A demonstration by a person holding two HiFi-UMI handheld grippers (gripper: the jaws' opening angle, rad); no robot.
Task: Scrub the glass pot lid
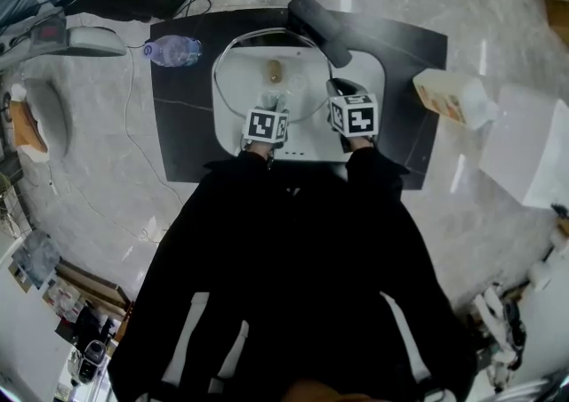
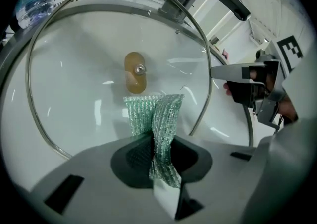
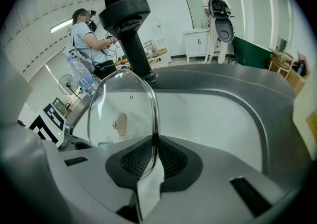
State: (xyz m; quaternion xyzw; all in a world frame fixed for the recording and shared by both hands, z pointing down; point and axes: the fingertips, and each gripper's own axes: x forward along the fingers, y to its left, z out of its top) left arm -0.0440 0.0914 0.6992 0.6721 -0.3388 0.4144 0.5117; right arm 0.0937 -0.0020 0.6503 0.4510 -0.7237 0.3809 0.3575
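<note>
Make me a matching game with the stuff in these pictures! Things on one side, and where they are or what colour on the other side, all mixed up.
Things:
1. glass lid
2. scrub pad
3. water bottle
4. tap

Clues:
A. black, at the far edge of the sink
B. green and sparkly, pinched in the left gripper
C. lying on its side, left of the sink
D. rim clamped in the right gripper

Pairs: 1-D, 2-B, 3-C, 4-A
</note>
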